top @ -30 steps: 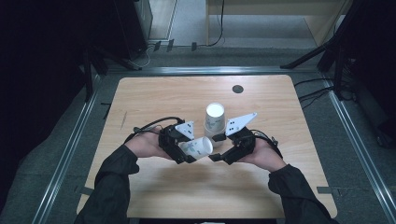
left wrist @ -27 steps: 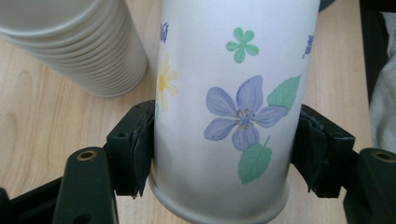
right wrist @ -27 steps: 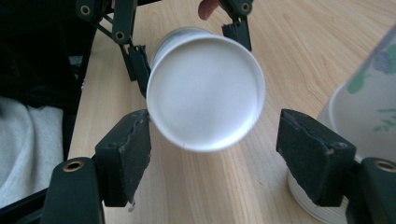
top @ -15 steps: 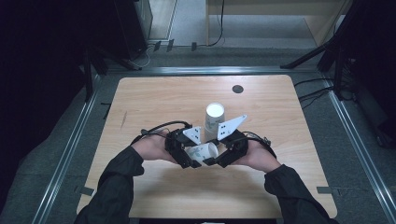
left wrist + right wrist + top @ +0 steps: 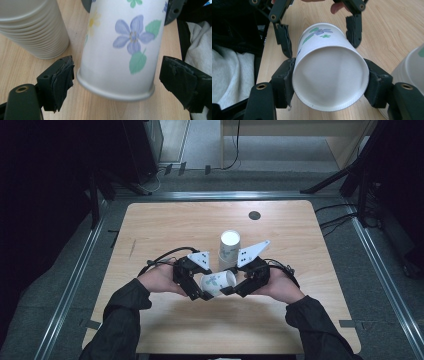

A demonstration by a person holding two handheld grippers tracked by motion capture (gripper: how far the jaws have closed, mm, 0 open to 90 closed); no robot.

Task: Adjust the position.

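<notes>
A white paper cup [image 5: 218, 282] printed with blue flowers and green leaves lies on its side in the air between both hands, just above the table. My right gripper [image 5: 330, 77] is shut on it, one pad on either side of the round end that faces its camera. My left gripper [image 5: 118, 66] has just been opening. Its jaws stand wide on either side of the cup's [image 5: 122, 50] other end, and the pads [image 5: 62, 80] are clear of the wall. In the high view, the left gripper [image 5: 207, 289] and the right gripper [image 5: 227, 290] face each other.
A stack of white paper cups [image 5: 230, 247] stands upside down just behind the grippers, close to the held cup. A small black round disc [image 5: 254, 215] sits at the far side of the wooden table [image 5: 165, 230]. Metal rails run along both table sides.
The right gripper has closed on the cup that the left gripper was carrying. The left jaws, closed on it half a second ago, now stand apart. Both hands shifted slightly toward the near edge.
</notes>
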